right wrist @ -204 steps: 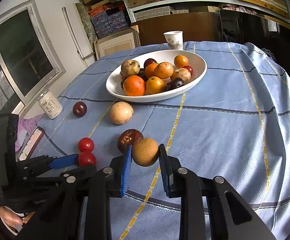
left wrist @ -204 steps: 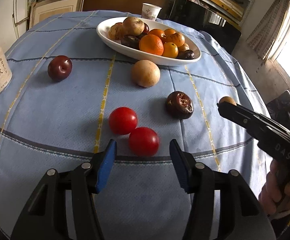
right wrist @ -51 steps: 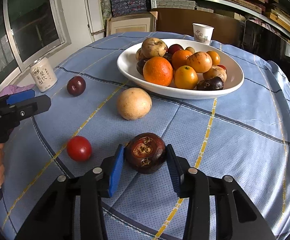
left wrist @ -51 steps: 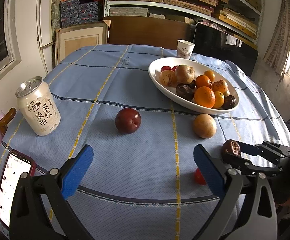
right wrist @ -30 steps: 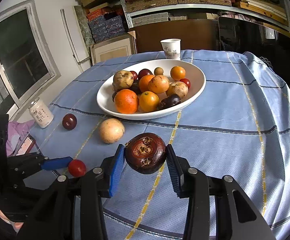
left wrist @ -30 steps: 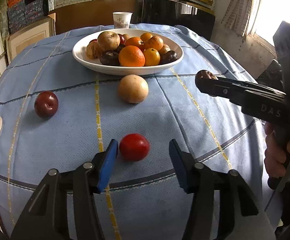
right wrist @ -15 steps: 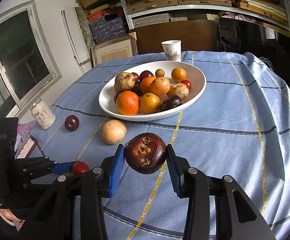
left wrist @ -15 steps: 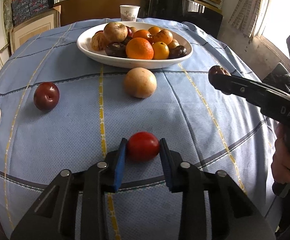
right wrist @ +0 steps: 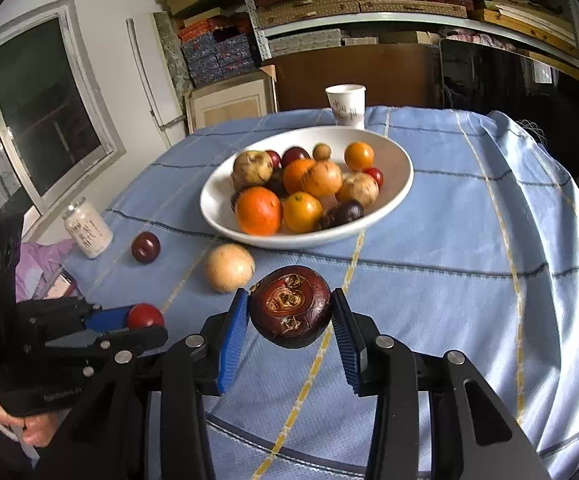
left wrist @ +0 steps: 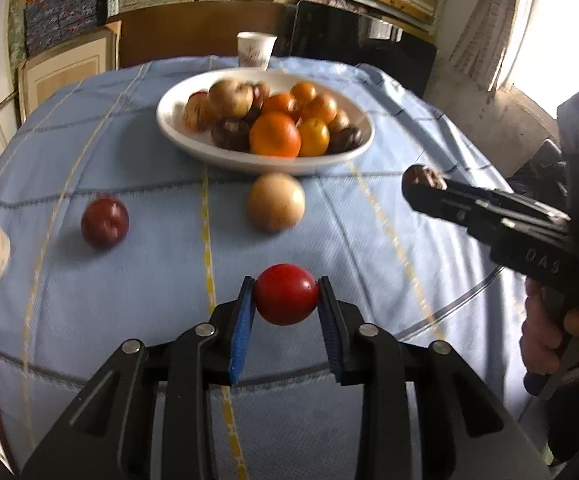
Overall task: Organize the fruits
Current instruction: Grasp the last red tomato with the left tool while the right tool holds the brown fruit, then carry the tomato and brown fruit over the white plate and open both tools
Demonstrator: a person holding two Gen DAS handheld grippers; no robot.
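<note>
Left wrist view: left gripper [left wrist: 285,294], wide open a second ago, now clamps red tomato [left wrist: 285,294], lower centre; right gripper [right wrist: 289,312] still pinches dark mangosteen [right wrist: 290,306]; both bound for white bowl [left wrist: 177,136].

The left gripper [left wrist: 285,294] is clamped on a tomato [left wrist: 285,294], held level. The right gripper [right wrist: 289,306] is clamped on a mangosteen [right wrist: 291,306]. A bare hand [left wrist: 561,336] grips the right gripper's handle.
</note>
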